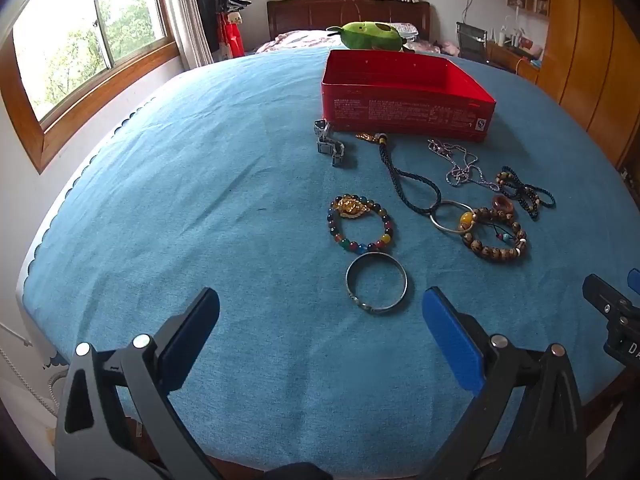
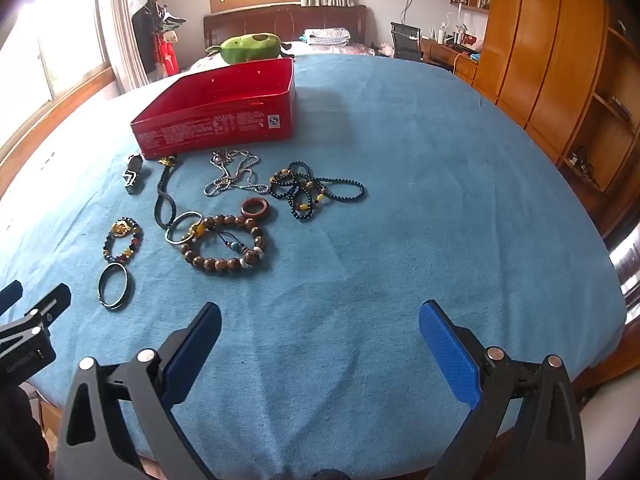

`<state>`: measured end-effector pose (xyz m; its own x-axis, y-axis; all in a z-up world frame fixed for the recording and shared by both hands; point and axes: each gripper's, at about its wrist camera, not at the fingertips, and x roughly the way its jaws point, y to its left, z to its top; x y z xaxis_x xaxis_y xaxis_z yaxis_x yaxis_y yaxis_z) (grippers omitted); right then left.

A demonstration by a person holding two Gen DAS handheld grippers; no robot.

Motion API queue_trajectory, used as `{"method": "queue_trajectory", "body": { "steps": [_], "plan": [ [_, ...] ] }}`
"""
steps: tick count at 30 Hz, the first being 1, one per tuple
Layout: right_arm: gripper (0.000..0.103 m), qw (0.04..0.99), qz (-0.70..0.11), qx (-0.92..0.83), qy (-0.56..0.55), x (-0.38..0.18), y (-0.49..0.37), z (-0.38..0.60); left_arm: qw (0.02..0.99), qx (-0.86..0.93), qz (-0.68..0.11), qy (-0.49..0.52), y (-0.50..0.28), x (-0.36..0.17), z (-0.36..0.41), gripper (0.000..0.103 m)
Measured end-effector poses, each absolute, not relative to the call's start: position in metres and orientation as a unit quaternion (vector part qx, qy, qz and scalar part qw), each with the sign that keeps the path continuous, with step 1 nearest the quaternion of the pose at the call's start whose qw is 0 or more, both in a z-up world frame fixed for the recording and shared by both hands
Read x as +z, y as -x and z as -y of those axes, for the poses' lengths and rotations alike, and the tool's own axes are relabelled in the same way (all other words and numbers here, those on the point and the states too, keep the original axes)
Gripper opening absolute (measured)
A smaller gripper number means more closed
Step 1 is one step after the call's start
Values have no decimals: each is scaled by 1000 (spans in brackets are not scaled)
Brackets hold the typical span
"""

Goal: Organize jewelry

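Blue cloth (image 2: 420,200) rt half bare.

Red tins: one, the red tin (image 1: 404,114) (image 2: 218,124), open-topped, at the far side of the jewelry from both grippers.
Metal bangles: two, the grey bangle (image 1: 376,283) (image 2: 115,286) nearest the left gripper, and the thin silver ring (image 1: 451,216) (image 2: 183,227) further out.
Bead bracelets: two, the multicoloured bracelet (image 1: 361,224) (image 2: 122,240) with a gold charm, and the brown wooden bracelet (image 1: 496,236) (image 2: 228,246).
Dark bead strands: one tangle, the dark bead strand (image 1: 524,192) (image 2: 316,190).
Silver chains: one, the silver chain (image 1: 460,164) (image 2: 232,174).
Cords: one, the dark braided cord (image 1: 412,184) (image 2: 165,200).
Wooden rings: one, the reddish wooden ring (image 1: 503,203) (image 2: 255,208).
Link bands: one, the metal link band (image 1: 330,142) (image 2: 134,176), beside the tin.
Grippers: two, the left gripper (image 1: 320,320) and the right gripper (image 2: 320,332).
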<state>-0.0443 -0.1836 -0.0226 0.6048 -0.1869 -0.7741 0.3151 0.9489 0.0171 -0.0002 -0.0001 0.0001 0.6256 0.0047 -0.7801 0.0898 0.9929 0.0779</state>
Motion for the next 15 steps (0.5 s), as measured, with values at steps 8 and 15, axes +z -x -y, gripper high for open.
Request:
{"method": "queue_trajectory", "body": {
  "steps": [8, 15],
  "plan": [
    [99, 893, -422, -141, -75, -22, 44, 183, 900, -22, -432, -53, 2, 1, 1, 100],
    [99, 892, -423, -140, -76, -22, 43, 184, 899, -24, -434, -53, 0, 0, 0, 100]
  ]
}}
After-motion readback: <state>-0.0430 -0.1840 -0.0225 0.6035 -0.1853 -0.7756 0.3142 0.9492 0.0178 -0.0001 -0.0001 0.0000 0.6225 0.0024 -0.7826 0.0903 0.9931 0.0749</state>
